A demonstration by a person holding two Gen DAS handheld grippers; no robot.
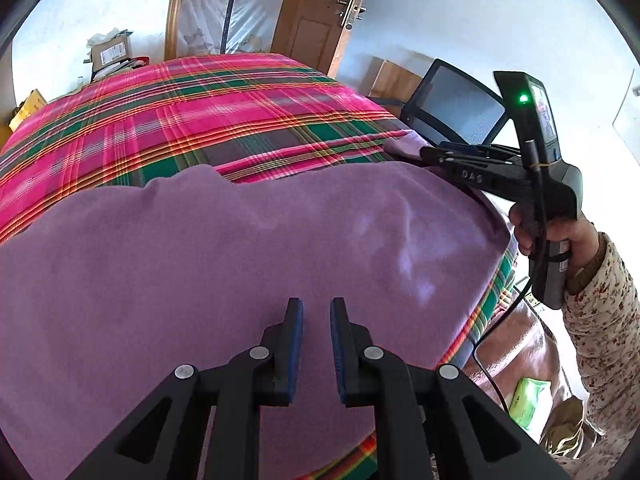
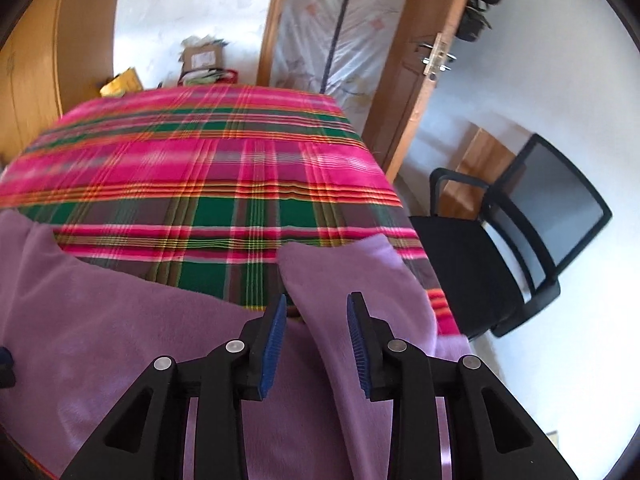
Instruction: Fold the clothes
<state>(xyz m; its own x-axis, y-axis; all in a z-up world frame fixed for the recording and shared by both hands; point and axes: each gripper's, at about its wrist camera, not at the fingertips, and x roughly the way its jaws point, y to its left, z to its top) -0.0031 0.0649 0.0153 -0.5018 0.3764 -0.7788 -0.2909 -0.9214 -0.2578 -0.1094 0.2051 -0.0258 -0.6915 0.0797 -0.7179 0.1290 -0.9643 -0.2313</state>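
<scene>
Left wrist view: the soft purple fleece garment (image 1: 240,248) lay spread over the near part of the pink-and-green plaid blanket (image 1: 208,120). The left gripper (image 1: 316,308) hovered above the garment's middle, jaws slightly parted and empty. At the garment's far right edge, a person's hand in a floral sleeve (image 1: 600,304) held the right gripper (image 1: 430,155).

Right wrist view: the right gripper (image 2: 316,306) stood with jaws released; a loose purple flap (image 2: 352,276) lay beyond and between them, ungripped. The step appeared to be laying down a fold. The next move would likely call for smoothing or regrasping an edge. A black mesh office chair (image 2: 520,248) stood beside the blanket, clear of the work.
</scene>
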